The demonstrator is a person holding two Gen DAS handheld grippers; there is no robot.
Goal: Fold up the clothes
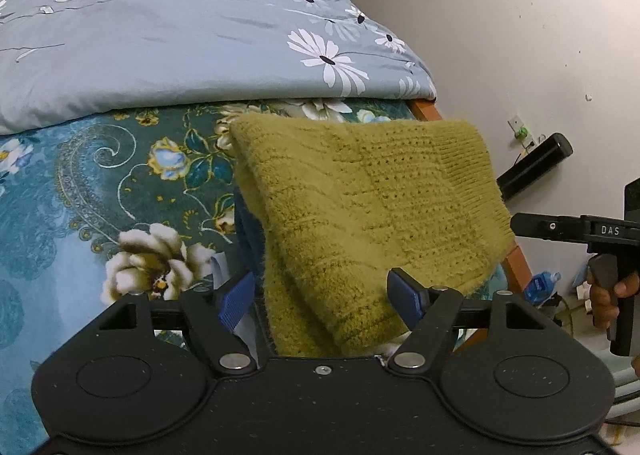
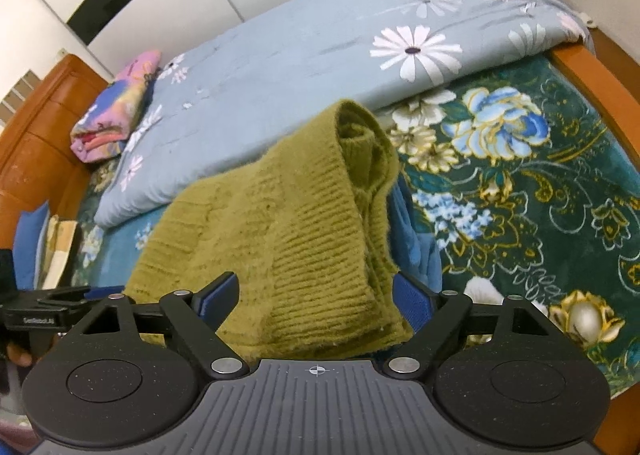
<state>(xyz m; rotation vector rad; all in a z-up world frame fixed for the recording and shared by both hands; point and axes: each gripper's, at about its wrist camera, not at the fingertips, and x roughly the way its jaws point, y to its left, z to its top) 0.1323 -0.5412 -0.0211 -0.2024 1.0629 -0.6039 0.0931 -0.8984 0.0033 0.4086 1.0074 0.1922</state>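
A folded olive-green knitted sweater [image 1: 360, 207] lies on top of a blue garment [image 1: 250, 239] near the bed's foot edge; it also shows in the right wrist view [image 2: 280, 239]. My left gripper [image 1: 324, 299] is open, its blue pads on either side of the sweater's near edge, not pressing it. My right gripper [image 2: 316, 295] is open too, with the sweater's near fold lying between its pads. The right gripper's black body [image 1: 576, 231] shows at the right of the left wrist view, held by a hand. A strip of blue cloth [image 2: 416, 231] peeks out beside the sweater.
The bed has a teal floral sheet [image 1: 100, 191] and a folded light-blue daisy quilt [image 1: 180, 35] behind the sweater. A wooden bed frame [image 2: 592, 75] runs along the edge. A folded pink patterned cloth [image 2: 112, 111] lies by the wooden headboard [image 2: 36, 151]. A wall with cables [image 1: 532, 143] stands on the right.
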